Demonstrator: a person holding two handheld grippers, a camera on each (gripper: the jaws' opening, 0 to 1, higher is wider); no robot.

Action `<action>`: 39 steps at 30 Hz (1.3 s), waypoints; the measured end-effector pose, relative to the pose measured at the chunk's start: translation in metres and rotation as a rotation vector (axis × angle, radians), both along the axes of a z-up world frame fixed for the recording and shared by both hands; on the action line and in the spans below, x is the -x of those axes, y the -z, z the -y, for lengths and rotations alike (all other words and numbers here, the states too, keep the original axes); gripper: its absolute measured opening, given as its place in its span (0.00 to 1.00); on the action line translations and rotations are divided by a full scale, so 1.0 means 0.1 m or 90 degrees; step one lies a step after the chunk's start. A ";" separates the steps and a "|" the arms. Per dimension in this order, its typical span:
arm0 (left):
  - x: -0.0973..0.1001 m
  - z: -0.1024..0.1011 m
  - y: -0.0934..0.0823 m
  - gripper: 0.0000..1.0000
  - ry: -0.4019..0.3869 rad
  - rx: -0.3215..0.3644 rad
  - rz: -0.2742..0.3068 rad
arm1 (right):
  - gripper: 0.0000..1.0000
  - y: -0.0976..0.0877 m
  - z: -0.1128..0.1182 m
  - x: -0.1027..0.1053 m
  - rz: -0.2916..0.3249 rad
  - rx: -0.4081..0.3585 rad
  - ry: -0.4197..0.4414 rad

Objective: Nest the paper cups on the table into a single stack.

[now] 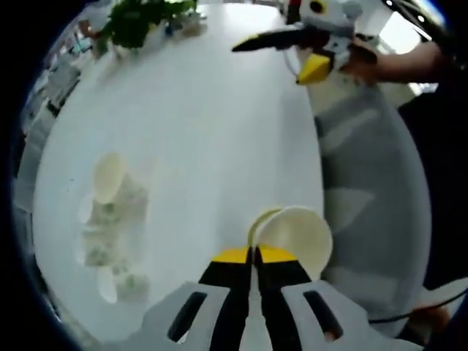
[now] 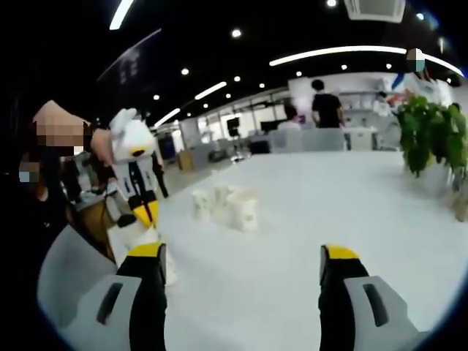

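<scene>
**Cups on a white tabletop in an open office**

A wide, round white tabletop carries everything here, set in a large office with strip lights overhead and people standing far off in the right gripper view. A leafy green potted plant stands at the far edge of the tabletop.

In the left gripper view, the left tool has its yellow-tipped black jaws pressed together at the rim of a plain cream paper cup, which lies tilted with its mouth toward the camera, near the tabletop's edge. A second rim shows just behind it, so this may be two cups nested; whether the jaws truly pinch the rim cannot be told for sure, though they look shut on it. Well apart, to the left, a cluster of white paper cups with a faint green print sits on the tabletop, some upright, some tipped.

In the right gripper view, the right tool hangs above the tabletop with its jaws spread wide and nothing between them. The printed cups appear beyond it, near the middle of the tabletop.
</scene>
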State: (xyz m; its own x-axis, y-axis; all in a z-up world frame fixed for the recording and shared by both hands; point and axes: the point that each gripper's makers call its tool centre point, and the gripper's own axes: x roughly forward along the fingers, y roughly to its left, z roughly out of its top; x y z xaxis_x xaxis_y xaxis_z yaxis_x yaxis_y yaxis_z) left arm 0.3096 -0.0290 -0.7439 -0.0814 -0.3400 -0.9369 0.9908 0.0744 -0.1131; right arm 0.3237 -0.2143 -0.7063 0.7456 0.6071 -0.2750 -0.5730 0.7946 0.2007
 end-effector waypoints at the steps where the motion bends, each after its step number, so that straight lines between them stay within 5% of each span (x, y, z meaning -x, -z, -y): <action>1: -0.01 0.01 0.01 0.01 0.006 0.004 0.001 | 0.84 0.00 0.00 0.00 -0.001 0.000 0.000; 17: -0.01 0.01 0.09 0.10 0.013 0.010 -0.013 | 0.82 -0.02 0.00 0.00 -0.002 -0.011 -0.003; 25: -0.09 -0.03 -0.01 0.08 -0.016 0.035 -0.012 | 0.81 -0.01 0.00 -0.01 -0.005 -0.013 -0.002; 39: -0.08 -0.07 0.11 0.03 -0.022 0.023 -0.020 | 0.81 0.00 -0.01 -0.02 -0.008 -0.010 -0.003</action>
